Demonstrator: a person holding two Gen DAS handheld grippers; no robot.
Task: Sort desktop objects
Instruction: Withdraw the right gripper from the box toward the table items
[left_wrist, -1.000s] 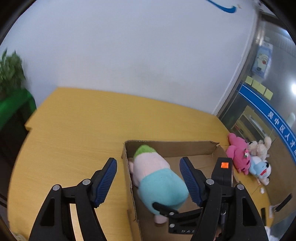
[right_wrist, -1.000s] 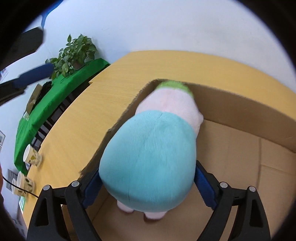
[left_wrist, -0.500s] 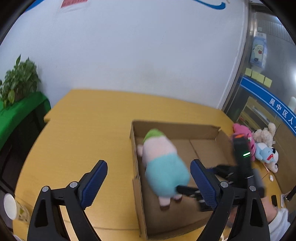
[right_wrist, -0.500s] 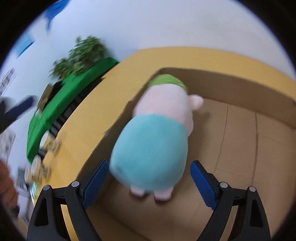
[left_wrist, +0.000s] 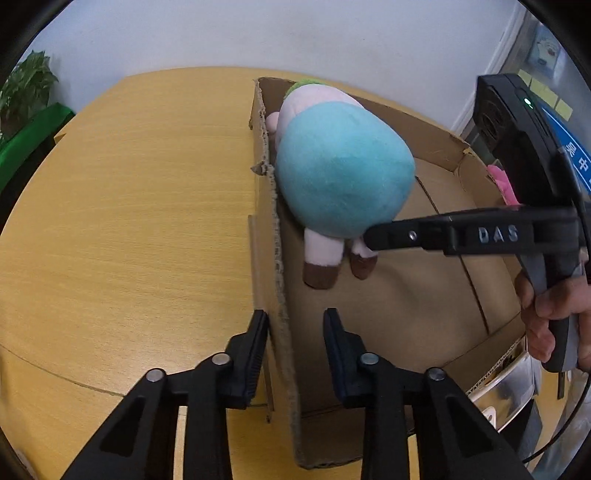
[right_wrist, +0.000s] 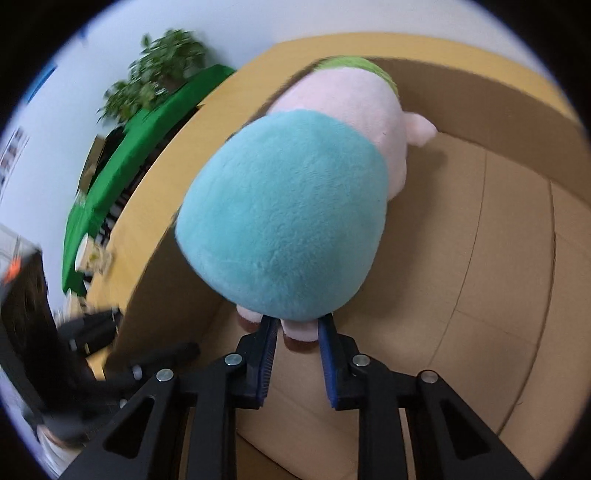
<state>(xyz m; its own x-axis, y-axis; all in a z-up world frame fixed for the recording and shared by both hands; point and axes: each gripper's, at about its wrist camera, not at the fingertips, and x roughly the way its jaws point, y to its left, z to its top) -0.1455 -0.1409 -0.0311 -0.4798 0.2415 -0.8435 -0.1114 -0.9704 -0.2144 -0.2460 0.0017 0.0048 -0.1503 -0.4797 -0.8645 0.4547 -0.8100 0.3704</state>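
Observation:
A plush toy (left_wrist: 343, 170) with a teal body, pink head and green cap lies in the cardboard box (left_wrist: 406, 295), against its left wall. My left gripper (left_wrist: 293, 325) straddles that wall near the front. Its jaws are closing, with a gap still showing on the inner side. In the left wrist view my right gripper (left_wrist: 373, 238) reaches in from the right to the toy's legs. In the right wrist view the right gripper (right_wrist: 297, 326) is closing, and its blue pads press on one pink leg of the plush toy (right_wrist: 288, 229).
The box sits on a yellow wooden table (left_wrist: 129, 203). A pink plush (left_wrist: 502, 184) lies beyond the box's right wall. A person's hand (left_wrist: 546, 314) holds the right gripper's handle. A plant (right_wrist: 159, 66), a green cloth (right_wrist: 129, 155) and paper cups (right_wrist: 92, 254) are off to the left.
Both grippers went from wide open to narrow. The left one dropped down onto the box's left wall. The right one moved from around the toy's body to its leg.

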